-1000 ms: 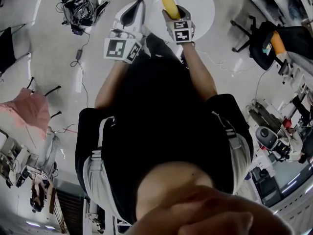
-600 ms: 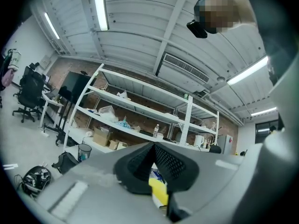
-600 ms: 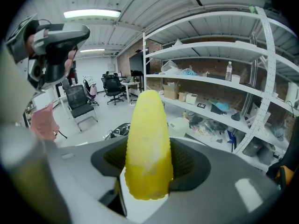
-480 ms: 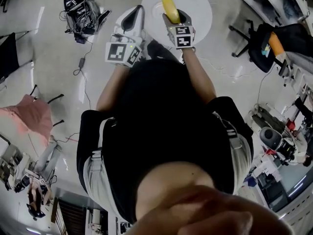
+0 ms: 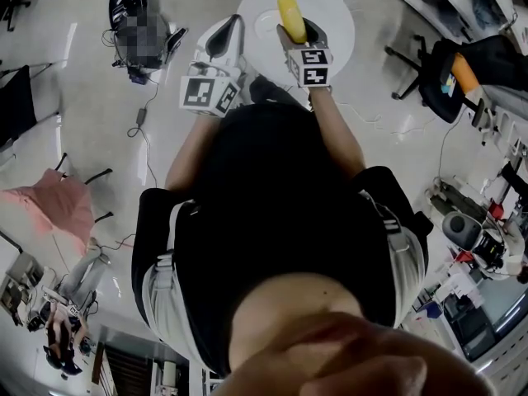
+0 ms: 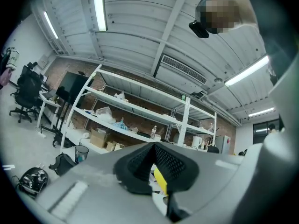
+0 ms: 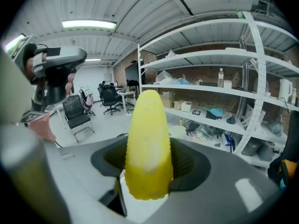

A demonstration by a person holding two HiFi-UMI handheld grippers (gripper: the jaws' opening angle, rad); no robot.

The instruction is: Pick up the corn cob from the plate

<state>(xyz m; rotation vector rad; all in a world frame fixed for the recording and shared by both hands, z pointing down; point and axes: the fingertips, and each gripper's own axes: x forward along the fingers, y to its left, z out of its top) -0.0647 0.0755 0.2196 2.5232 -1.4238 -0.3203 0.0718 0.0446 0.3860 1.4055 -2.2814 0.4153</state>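
Observation:
A yellow corn cob point(image 5: 289, 13) stands between the jaws of my right gripper point(image 5: 295, 33), which is shut on its lower part. It hangs above the white plate point(image 5: 266, 23) on the round white table point(image 5: 334, 11). In the right gripper view the corn cob point(image 7: 147, 139) points up and away, with the black pads point(image 7: 189, 160) at both its sides. My left gripper point(image 5: 221, 40) hovers at the table's left edge, apart from the cob. In the left gripper view its pads point(image 6: 175, 164) meet at the tips with nothing held; a sliver of yellow shows beyond them.
A dark bag point(image 5: 136, 15) and a cable point(image 5: 139, 118) lie on the floor to the left. An office chair point(image 5: 425, 64) stands right of the table. A pink-draped chair point(image 5: 49, 200) is at far left. Metal shelving point(image 7: 215, 83) fills the wall beyond.
My right gripper has lifted the corn cob higher off the plate. The left gripper has stayed almost where it was.

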